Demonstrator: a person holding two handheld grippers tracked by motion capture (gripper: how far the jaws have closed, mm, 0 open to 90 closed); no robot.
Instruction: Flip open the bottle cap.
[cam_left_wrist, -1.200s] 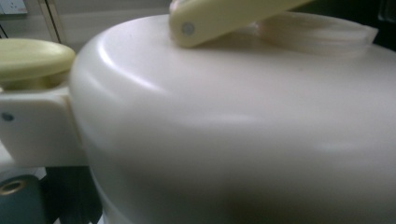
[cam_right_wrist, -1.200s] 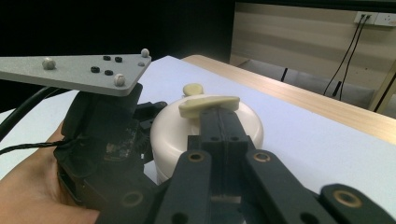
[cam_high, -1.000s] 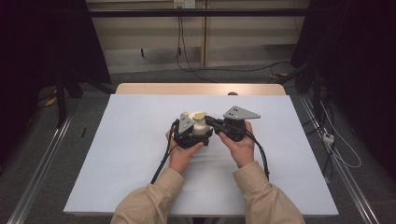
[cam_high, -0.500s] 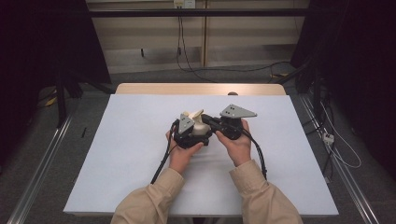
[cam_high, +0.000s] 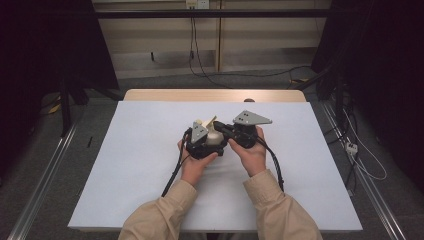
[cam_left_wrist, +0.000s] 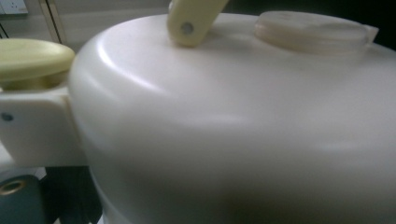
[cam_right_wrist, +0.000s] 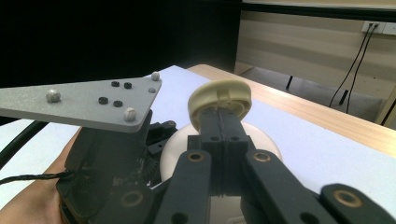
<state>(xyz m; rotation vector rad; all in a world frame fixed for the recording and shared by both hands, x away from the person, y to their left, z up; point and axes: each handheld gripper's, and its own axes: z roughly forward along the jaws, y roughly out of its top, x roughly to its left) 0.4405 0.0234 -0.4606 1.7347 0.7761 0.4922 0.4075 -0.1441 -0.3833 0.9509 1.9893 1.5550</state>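
Note:
A cream-white round pot sits at the middle of the white table, between my two grippers. My left gripper is shut on the pot, whose smooth body presses right up to its camera. A pale yellow handle arm and a yellow disc stand at the pot's top. My right gripper comes in from the right with its jaws pressed together, pinching the ridge of the pot's round yellow lid, which stands tilted up. The left gripper lies just left of the pot.
Both hands rest on the table near its centre, with cables trailing back toward the person. A wooden strip runs along the table's far edge. Metal rails and loose cables lie on the floor at both sides.
The right gripper has edged slightly left, closer to the left gripper and the pot. The left hand has kept still.

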